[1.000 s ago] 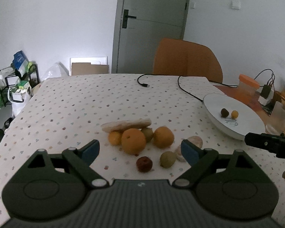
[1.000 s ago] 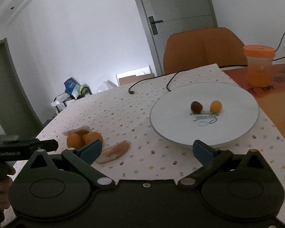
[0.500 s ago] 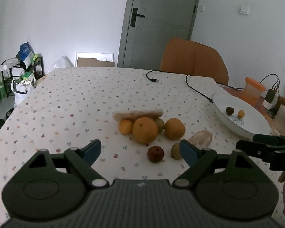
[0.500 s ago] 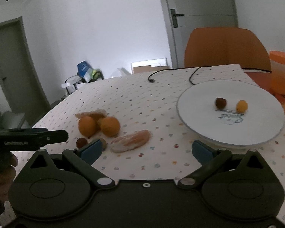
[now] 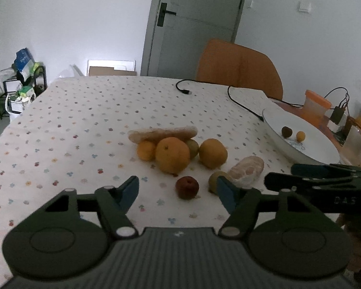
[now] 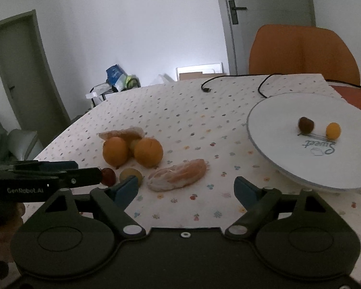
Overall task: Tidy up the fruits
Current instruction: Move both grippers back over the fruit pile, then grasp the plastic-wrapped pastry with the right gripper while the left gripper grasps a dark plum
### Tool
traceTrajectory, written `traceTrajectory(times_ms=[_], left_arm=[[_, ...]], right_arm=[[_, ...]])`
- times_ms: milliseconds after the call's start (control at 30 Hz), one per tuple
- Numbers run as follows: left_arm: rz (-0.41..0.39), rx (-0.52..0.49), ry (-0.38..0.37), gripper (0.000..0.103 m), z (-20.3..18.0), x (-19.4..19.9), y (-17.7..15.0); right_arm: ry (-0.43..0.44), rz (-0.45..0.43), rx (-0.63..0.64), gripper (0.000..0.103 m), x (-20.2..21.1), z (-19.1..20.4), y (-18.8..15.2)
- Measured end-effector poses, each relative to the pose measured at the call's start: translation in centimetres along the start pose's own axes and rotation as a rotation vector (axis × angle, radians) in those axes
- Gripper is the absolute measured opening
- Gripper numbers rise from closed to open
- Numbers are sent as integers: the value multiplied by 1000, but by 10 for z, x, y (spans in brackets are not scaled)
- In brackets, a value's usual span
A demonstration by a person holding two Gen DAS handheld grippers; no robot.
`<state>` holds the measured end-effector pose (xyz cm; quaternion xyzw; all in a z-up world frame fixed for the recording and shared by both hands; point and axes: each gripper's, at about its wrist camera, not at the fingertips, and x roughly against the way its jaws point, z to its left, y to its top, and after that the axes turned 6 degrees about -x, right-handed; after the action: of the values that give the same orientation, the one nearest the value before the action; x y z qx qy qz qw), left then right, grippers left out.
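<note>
Now both tongs have swung away from the white round plate (image 6: 276,120) toward the fruit heap. The left tongs (image 5: 178,190) hang released just short of the small dark-red fruit (image 5: 187,187); the right tongs (image 6: 186,189) gape, empty, near the peeled orange segment (image 6: 178,174). Two small fruits sit plated, so I judge another pick begins.

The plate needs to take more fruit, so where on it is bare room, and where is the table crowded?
Most of the white plate is bare: everything left of and behind the dark fruit and small orange fruit. The cloth between plate and peeled segment is also free. The pile around the large orange is crowded.
</note>
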<state>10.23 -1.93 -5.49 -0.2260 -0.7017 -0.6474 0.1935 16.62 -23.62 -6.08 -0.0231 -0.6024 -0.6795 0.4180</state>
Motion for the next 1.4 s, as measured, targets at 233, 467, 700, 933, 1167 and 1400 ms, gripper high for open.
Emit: traceTrajectory(times_ms=[233, 467, 700, 933, 1167, 1400], left_arm=[[16, 12, -13, 53, 2, -9, -2], [28, 20, -30, 38, 0, -21, -2], [33, 57, -31, 22, 5, -21, 0], [31, 79, -5, 22, 14, -18, -1], [20, 105, 26, 22, 19, -12, -4], [2, 122, 35, 22, 26, -1, -7]], right_arm=[[11, 25, 32, 86, -14, 4, 2], [11, 39, 64, 86, -25, 8, 4], [4, 52, 89, 86, -32, 10, 4], [-2, 60, 115, 86, -37, 12, 6], [-1, 65, 136, 81, -41, 13, 8], [-13, 60, 142, 65, -38, 16, 9]])
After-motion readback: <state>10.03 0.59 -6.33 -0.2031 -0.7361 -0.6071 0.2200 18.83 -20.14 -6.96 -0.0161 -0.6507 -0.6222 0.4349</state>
